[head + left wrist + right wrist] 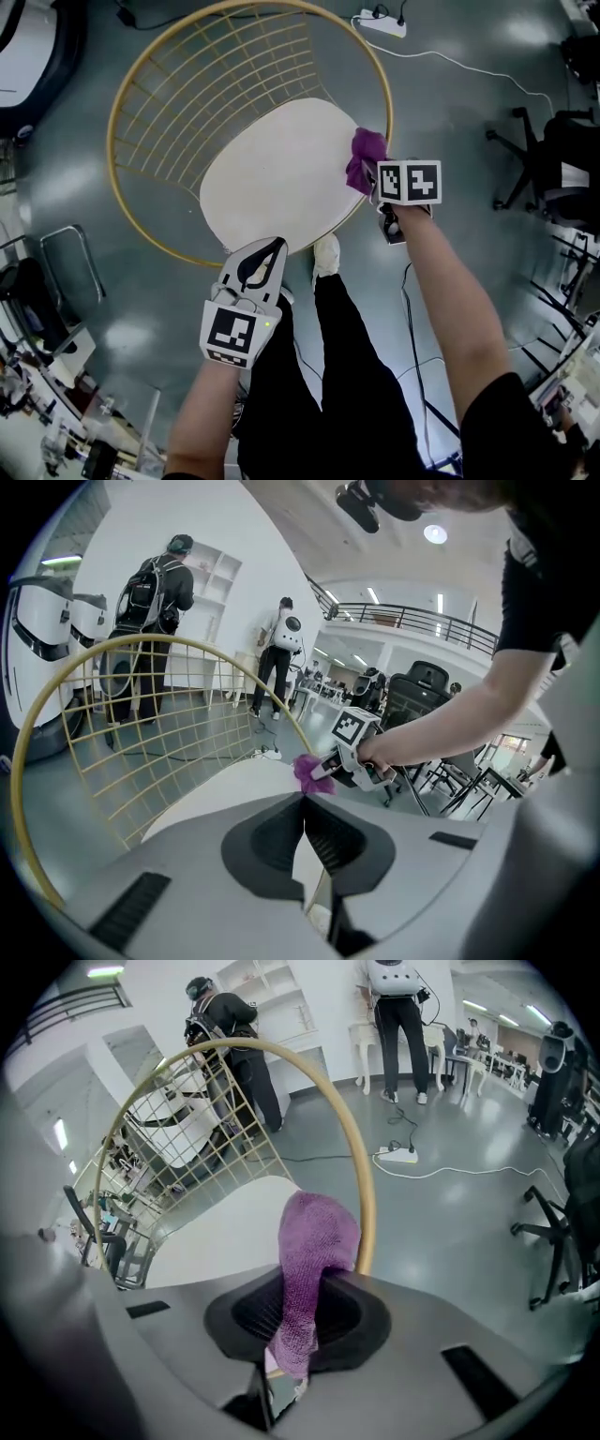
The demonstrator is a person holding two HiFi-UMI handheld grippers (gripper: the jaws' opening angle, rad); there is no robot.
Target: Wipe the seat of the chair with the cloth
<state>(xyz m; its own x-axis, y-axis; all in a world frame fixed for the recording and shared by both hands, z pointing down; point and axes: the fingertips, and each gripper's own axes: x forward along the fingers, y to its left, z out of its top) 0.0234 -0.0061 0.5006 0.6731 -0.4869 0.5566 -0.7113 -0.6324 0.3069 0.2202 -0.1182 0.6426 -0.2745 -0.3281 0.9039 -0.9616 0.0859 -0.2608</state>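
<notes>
At the right edge of the one chair seat (272,178): one purple cloth (364,159), two tools.
Right tool (302,1283) is clamped on the cloth; left tool (270,248), jaws together and empty, is at the seat's near edge.

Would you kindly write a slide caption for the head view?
Right gripper holds purple cloth at edge of chair seat; left gripper shut, empty.

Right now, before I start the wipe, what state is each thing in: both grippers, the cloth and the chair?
left gripper: shut, empty, above the seat's near edge.
right gripper: shut on the cloth.
cloth: purple, bunched, clamped, hanging at the seat's right edge by the rim; contact with the seat cannot be told.
seat: white, bare, nothing lying on it.
wire back: gold, upright, untouched.
</notes>
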